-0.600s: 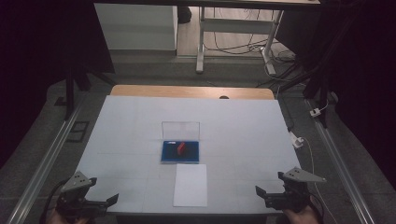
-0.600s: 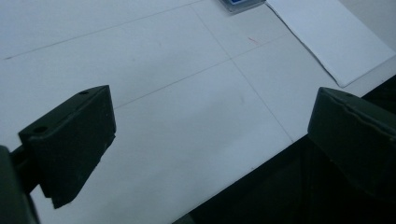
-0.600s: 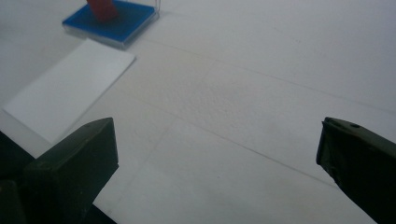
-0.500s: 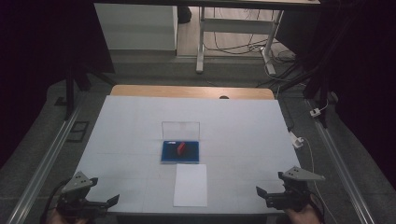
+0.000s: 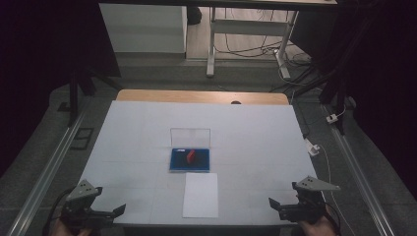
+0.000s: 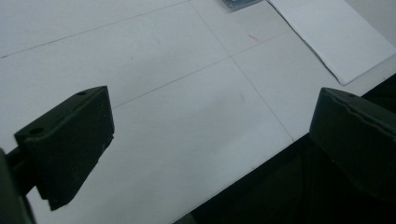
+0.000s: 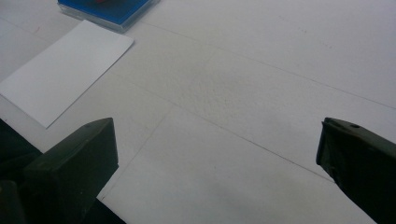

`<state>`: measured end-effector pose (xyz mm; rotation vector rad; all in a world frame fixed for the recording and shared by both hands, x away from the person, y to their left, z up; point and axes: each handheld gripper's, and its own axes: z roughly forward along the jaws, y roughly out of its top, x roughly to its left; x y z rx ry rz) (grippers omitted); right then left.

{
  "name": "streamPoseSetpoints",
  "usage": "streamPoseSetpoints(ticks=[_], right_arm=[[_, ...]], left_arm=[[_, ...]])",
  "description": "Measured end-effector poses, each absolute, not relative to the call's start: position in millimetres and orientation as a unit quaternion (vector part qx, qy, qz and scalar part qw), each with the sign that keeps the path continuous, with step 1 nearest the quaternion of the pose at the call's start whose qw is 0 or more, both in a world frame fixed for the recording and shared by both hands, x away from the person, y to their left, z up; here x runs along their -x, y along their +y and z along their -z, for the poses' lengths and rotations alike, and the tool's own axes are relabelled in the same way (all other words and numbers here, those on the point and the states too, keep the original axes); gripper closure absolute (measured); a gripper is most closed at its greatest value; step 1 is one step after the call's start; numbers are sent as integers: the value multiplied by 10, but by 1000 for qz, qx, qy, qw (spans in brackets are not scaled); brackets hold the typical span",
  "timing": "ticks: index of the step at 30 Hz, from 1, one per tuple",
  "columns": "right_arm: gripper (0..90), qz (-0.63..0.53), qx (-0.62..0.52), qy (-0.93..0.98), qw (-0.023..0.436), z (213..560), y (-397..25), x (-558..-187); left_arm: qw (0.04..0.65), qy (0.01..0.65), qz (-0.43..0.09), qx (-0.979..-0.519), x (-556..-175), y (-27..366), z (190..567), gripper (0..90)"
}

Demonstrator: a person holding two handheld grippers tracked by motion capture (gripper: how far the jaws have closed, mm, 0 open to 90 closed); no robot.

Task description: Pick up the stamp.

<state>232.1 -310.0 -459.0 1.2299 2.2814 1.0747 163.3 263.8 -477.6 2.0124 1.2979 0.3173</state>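
A blue open case (image 5: 190,161) with a small red object (image 5: 191,155) in it lies at the table's middle, and its clear lid (image 5: 191,136) stands upright behind it. A white paper sheet (image 5: 200,194) lies just in front of the case. My left gripper (image 5: 110,210) hovers at the front left edge, open and holding nothing. My right gripper (image 5: 276,204) hovers at the front right edge, also open. In the left gripper view the gripper (image 6: 210,135) spans bare table, with the paper (image 6: 327,37) beyond. The right gripper view shows that gripper (image 7: 215,158), the paper (image 7: 65,70) and the case (image 7: 109,9).
The white table top (image 5: 255,142) has thin grid lines and a wooden strip (image 5: 201,96) along its far edge. Metal rails (image 5: 49,167) run down both sides. A white plug and cable (image 5: 312,147) lie off the right edge. Desk legs and cables stand beyond the table.
The left gripper has drifted slightly left and back along the front edge. The right gripper has hardly moved. The case, red object and paper stay put.
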Motion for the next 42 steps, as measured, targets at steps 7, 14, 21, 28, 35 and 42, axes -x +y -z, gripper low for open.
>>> streamPoseSetpoints(ticks=[7, 14, 21, 28, 35, 42], right_arm=[[0, -376, -433, 804, 159, 4593, -3102, -2332], [0, -368, -429, 810, 159, 4601, -3079, -2339], [0, -364, -425, 814, 157, 4604, -3071, -2343], [0, -363, -421, 817, 156, 4609, -3060, -2343], [0, -362, -421, 817, 154, 4610, -3059, -2346], [0, -365, -424, 815, 154, 4606, -3065, -2344]], left_arm=[[373, 509, -112, -768, -1633, 2692, 4770, 0], [373, 497, -124, -774, -1624, 2667, 4707, 0], [382, 472, -132, -783, -1656, 2609, 4674, 0], [397, 450, -123, -790, -1723, 2535, 4662, 0], [411, 426, -115, -798, -1801, 2441, 4657, 0], [417, 417, -110, -800, -1899, 2343, 4680, 0]])
